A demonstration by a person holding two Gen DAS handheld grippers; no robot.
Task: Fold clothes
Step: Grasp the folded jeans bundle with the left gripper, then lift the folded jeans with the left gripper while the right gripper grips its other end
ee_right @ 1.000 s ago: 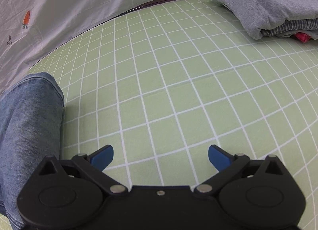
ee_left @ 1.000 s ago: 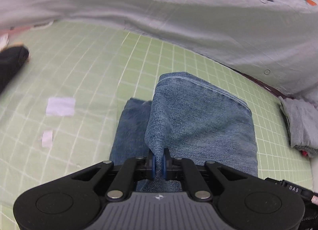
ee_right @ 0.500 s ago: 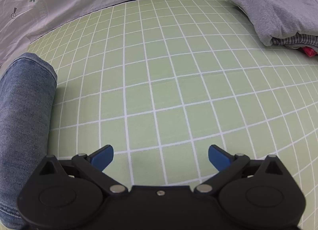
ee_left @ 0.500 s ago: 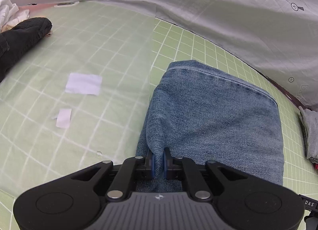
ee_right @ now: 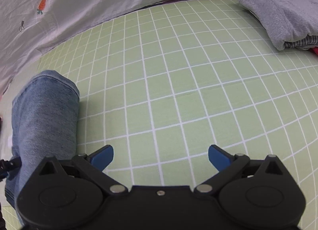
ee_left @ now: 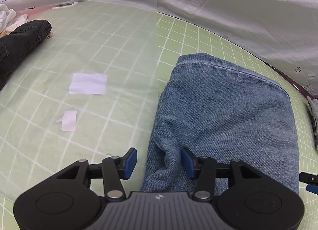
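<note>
Folded blue jeans (ee_left: 228,114) lie on the green grid mat (ee_left: 119,55). My left gripper (ee_left: 159,161) is open, its blue pads on either side of a raised fold at the jeans' near left corner. In the right wrist view the jeans (ee_right: 43,118) lie at the left. My right gripper (ee_right: 161,155) is open and empty over bare mat (ee_right: 178,81), to the right of the jeans.
A dark garment (ee_left: 17,43) and white clothes (ee_left: 8,17) lie far left. Two white paper pieces (ee_left: 87,83) lie on the mat. A stack of folded clothes with a grey top (ee_right: 282,9) sits at the far right. A carrot-print sheet (ee_left: 198,1) borders the back.
My left gripper has opened and let go of the jeans' fold, which now rests on the mat. The right gripper has stayed open and shifted slightly.
</note>
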